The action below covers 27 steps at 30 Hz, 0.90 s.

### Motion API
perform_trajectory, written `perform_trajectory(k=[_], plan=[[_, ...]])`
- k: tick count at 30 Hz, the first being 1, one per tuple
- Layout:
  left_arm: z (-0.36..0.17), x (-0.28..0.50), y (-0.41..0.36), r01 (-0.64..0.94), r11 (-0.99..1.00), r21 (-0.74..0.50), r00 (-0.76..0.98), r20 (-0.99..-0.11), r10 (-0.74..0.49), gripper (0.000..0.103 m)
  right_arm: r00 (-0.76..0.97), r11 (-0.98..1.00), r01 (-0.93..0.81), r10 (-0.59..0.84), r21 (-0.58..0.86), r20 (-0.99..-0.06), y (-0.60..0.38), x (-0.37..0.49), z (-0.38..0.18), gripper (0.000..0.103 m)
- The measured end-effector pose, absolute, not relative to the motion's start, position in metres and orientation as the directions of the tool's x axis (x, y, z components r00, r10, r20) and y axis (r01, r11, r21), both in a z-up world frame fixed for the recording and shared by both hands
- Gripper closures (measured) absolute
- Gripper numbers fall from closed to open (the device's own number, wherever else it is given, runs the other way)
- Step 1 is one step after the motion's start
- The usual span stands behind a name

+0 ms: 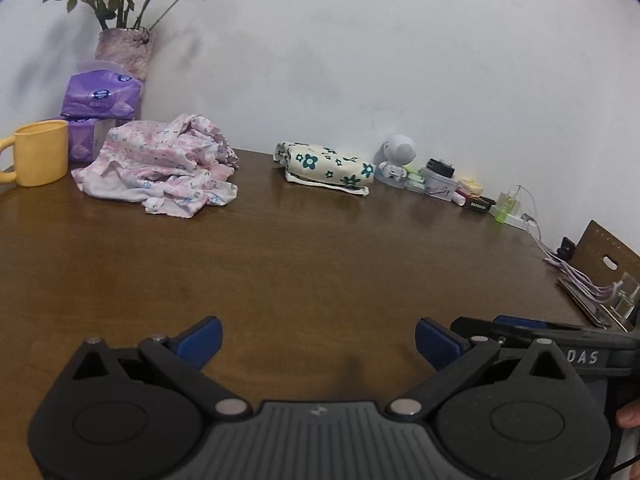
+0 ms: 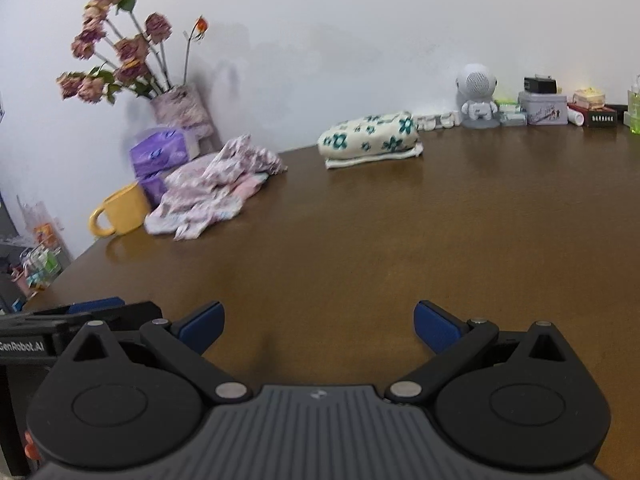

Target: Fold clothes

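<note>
Two grippers, left gripper and right gripper, hover spread and empty over the near table. Beyond, beside the yellow mug, the pink garment lies crumpled, unfolded; farther right of the mug, the floral cloth sits rolled.

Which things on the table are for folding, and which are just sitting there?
For folding:
- crumpled pink floral garment
- rolled cream cloth with teal flowers
- left gripper and right gripper, both open

Just sitting there:
- yellow ceramic mug
- purple tissue packs
- vase of dried roses
- white robot figurine
</note>
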State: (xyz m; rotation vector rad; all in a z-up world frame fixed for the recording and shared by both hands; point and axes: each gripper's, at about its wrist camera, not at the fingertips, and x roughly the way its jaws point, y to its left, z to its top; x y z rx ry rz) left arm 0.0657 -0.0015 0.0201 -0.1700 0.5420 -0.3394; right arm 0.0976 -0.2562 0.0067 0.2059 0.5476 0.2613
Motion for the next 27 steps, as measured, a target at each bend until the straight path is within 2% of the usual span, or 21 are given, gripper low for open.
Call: perform_trajectory(k=[3, 10, 13, 17, 27], plan=[[0.023, 0.043, -0.002, 0.261, 0.939, -0.225, 0.813, -0.472, -0.339, 0.0, 0.82, 0.945, -0.185, 0.3, 0.27, -0.488, -0.253, 0.078, 0.003, 0.0], [0.02, -0.013, -0.025, 0.274, 0.961, -0.024, 0.87, -0.42, -0.259, 0.0, 0.82, 0.935, -0.186, 0.318, 0.303, -0.476, -0.25, 0.038, 0.001, 0.0], [0.018, -0.031, -0.031, 0.285, 0.959, 0.015, 0.877, -0.408, -0.254, 0.0, 0.818, 0.931, -0.192, 0.327, 0.311, -0.473, -0.247, 0.023, 0.0, 0.0], [0.016, -0.043, -0.029, 0.293, 0.956, -0.01, 0.876, -0.399, -0.273, 0.0, 0.821, 0.935, -0.195, 0.321, 0.296, -0.473, -0.242, 0.009, -0.003, 0.0], [0.005, -0.051, -0.023, 0.235, 0.972, -0.031, 0.883, -0.411, -0.227, 0.0, 0.842, 0.955, -0.162, 0.264, 0.247, -0.471, -0.234, -0.014, -0.011, 0.0]])
